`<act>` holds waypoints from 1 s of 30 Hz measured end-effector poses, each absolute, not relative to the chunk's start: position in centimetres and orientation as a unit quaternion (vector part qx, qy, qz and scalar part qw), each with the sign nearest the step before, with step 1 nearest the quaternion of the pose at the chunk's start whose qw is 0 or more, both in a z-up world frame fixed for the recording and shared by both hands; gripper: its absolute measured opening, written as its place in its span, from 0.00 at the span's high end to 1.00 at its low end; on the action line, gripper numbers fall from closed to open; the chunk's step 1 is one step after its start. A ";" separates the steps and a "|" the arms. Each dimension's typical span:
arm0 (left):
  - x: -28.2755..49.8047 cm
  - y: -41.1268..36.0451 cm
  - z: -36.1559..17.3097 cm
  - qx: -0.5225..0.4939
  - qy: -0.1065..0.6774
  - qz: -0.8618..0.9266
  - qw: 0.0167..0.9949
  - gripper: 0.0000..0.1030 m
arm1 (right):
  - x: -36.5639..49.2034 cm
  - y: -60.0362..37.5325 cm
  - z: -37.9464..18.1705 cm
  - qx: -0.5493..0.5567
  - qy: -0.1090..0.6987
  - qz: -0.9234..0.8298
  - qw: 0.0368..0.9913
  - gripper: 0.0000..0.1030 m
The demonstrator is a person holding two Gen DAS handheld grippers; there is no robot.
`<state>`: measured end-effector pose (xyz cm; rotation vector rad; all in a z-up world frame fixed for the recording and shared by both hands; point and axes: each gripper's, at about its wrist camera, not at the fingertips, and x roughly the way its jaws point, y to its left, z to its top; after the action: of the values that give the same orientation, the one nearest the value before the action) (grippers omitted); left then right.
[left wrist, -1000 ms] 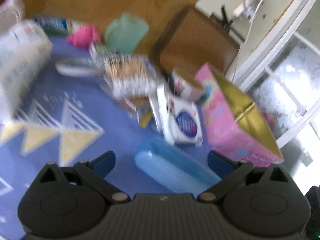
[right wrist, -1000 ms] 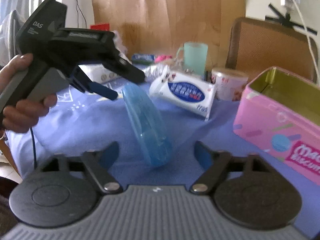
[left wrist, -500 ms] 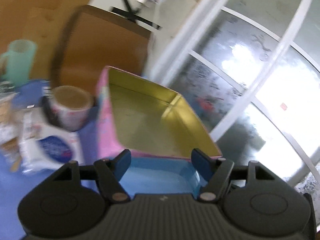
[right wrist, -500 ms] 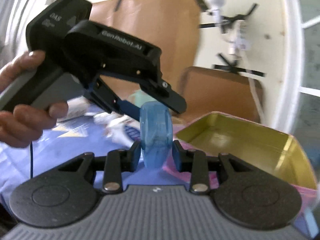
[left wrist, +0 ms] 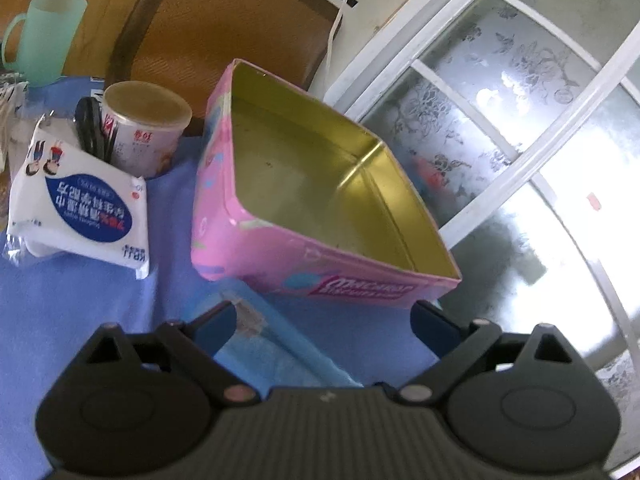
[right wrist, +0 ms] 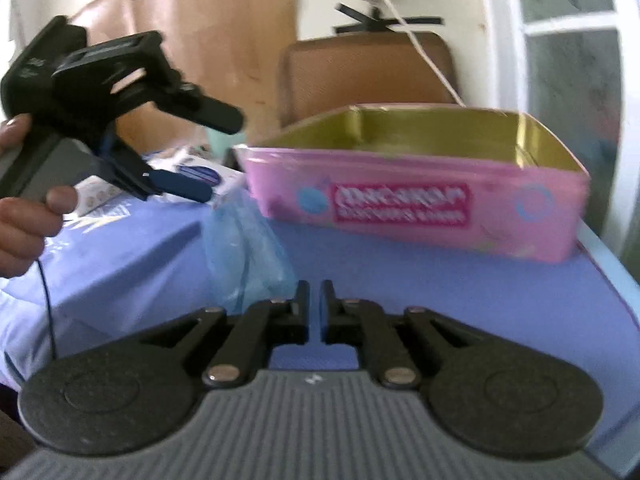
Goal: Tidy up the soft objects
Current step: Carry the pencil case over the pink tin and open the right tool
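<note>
A soft translucent blue pouch (left wrist: pixel 276 356) lies on the blue cloth just in front of the open pink tin (left wrist: pixel 320 264), whose gold inside is empty. My left gripper (left wrist: pixel 324 320) is open, its jaws wide apart over the pouch. In the right wrist view the pouch (right wrist: pixel 248 252) lies left of my right gripper (right wrist: pixel 315 300), which is shut with nothing between its jaws. The left gripper (right wrist: pixel 188 188) hovers over the pouch's far end. The pink tin (right wrist: pixel 416 208) stands beyond.
A white wipes pack (left wrist: pixel 80 208), a paper cup (left wrist: pixel 144 128) and a green mug (left wrist: pixel 44 36) sit left of the tin. A brown chair back (left wrist: pixel 224 28) and a window (left wrist: pixel 520 120) are behind. The table edge (right wrist: pixel 612 264) runs at right.
My right gripper let go of the blue pouch and closed empty. My left gripper opened wide. The pouch dropped onto the cloth in front of the tin.
</note>
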<state>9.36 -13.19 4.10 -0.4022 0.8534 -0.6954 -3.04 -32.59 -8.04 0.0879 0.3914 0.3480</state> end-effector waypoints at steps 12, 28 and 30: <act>9.9 -9.0 3.4 -0.219 0.394 -0.275 0.849 0.00 | -4.9 -32.2 -7.7 -0.015 0.156 0.224 0.962 0.27; 7.4 -10.7 1.1 -0.234 0.423 -0.280 0.830 0.29 | -2.7 -25.8 -7.4 -0.046 0.154 0.239 0.958 0.46; 6.9 -10.6 2.8 -0.232 0.400 -0.292 0.837 0.29 | -3.3 -26.3 -6.3 -0.035 0.131 0.236 0.962 0.46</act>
<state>6.86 -10.62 2.75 -0.4908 0.8456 -0.6174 -3.34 -26.26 -6.35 -0.0715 0.2659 0.4771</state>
